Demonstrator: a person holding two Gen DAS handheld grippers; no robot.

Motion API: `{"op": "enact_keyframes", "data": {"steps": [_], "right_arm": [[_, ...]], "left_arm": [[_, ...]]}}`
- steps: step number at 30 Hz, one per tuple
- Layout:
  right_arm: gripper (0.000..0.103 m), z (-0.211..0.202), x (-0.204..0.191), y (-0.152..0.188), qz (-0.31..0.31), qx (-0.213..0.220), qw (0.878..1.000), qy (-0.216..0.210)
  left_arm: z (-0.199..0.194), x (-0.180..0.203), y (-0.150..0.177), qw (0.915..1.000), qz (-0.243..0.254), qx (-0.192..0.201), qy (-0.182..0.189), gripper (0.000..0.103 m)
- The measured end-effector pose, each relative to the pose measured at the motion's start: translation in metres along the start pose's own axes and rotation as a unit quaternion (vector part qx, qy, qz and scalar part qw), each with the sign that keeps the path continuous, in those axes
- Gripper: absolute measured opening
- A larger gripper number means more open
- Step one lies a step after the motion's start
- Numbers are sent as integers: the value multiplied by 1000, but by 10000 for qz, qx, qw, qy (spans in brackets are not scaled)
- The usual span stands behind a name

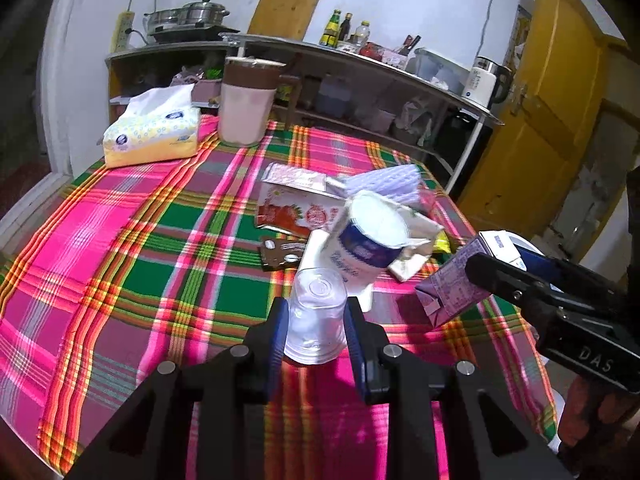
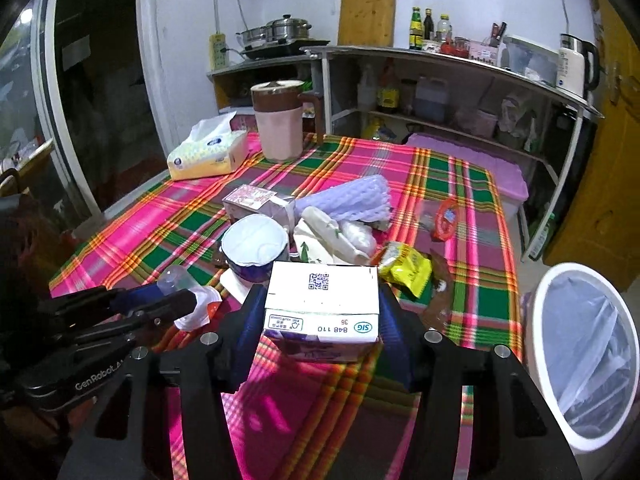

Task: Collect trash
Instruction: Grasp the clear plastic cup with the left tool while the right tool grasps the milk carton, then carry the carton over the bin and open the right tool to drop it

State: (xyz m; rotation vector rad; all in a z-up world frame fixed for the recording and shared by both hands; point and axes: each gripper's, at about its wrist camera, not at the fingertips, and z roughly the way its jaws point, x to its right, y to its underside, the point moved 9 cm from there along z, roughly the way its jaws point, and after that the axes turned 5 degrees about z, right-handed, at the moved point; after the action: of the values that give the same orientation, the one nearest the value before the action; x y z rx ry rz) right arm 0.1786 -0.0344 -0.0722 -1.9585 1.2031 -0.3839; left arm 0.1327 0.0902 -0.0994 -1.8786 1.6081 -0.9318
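Reading "SIG 848 110", the purple carton [image 2: 322, 316] sits in the right gripper [image 2: 320, 332].

Plaid-cloth table [image 2: 168, 216]: tissue pack [image 2: 208, 154], pitcher [image 2: 278, 120], trash pile [image 2: 320, 220], maybe snack wrappers.

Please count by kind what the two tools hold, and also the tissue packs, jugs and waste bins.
Clear plastic cup, in left tool: 1
Purple-and-white drink carton, in right tool: 1
Yellow tissue pack: 1
Pink jug with brown lid: 1
White round waste bin: 1
Total: 5
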Motion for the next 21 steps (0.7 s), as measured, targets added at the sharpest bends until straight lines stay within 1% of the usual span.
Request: {"op": "enact_keyframes", "data": {"steps": [5, 8, 11, 12, 14, 15, 16, 18, 20, 21], "right_arm": [[55, -20, 19, 4, 205, 102, 9997, 111], [55, -36, 41, 8, 425, 174, 9986, 249], [56, -56, 72, 12, 674, 285, 9961, 502], [56, -56, 72, 12, 674, 285, 9961, 502], [56, -65, 91, 13, 790, 349, 9942, 640], [56, -73, 108, 13, 913, 408, 9920, 774], [56, -73, 108, 13, 913, 408, 9920, 774], [56, -80, 126, 13, 1039, 466, 9892, 927], [56, -87, 146, 15, 1179, 516, 9858, 1080], [56, -93, 164, 17, 1301, 561, 9822, 1231]], "left_arm": [[-9, 29, -4, 9995, 241, 50, 203, 29], [-11, 49, -7, 9985, 413, 60, 351, 29], [-8, 71, -12, 9970, 574, 45, 519, 29], [-6, 81, -13, 9962, 633, 31, 599, 29], [-3, 100, -16, 9943, 762, 20, 747, 29], [-1, 107, -18, 9934, 816, 26, 801, 29], [0, 117, -21, 9923, 883, 32, 864, 29], [5, 140, -26, 9892, 1029, 24, 1045, 29], [8, 157, -31, 9865, 1159, 47, 1156, 29], [9, 169, -35, 9845, 1257, 77, 1221, 29]]}}
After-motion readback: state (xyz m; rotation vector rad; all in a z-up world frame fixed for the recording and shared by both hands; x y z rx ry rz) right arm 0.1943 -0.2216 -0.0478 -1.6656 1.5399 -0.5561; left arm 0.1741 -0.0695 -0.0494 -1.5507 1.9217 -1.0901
